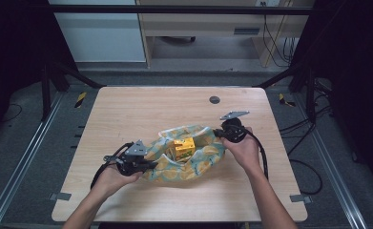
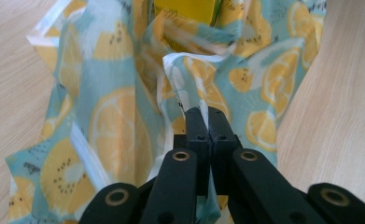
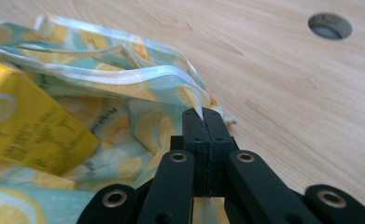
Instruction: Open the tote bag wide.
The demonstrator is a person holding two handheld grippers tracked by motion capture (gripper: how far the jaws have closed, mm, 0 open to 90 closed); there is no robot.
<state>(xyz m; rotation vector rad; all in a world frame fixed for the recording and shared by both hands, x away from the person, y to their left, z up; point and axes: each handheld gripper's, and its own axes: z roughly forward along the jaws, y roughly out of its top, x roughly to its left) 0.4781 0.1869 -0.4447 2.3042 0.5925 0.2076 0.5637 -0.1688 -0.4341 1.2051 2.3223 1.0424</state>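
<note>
A light blue cloth printed with lemon slices [image 1: 198,160] lies bunched on the wooden table [image 1: 127,109], wrapped around a yellow carton [image 1: 184,148] that stands in its middle. My left gripper [image 1: 151,164] is at the cloth's left end, shut on a white-hemmed fold [image 2: 208,116]. My right gripper [image 1: 216,133] is at the cloth's right end, shut on a hemmed corner [image 3: 201,114]. In the right gripper view the yellow carton [image 3: 26,135] lies to the left of the jaws, inside the cloth [image 3: 101,84]. The left gripper view shows the cloth [image 2: 115,116] with the carton's yellow top [image 2: 185,9] beyond it.
A round cable hole [image 1: 214,99] sits in the table behind the cloth, also in the right gripper view as the cable hole [image 3: 329,25]. Black frame posts stand at the table's back corners. Bare wood surrounds the cloth on all sides.
</note>
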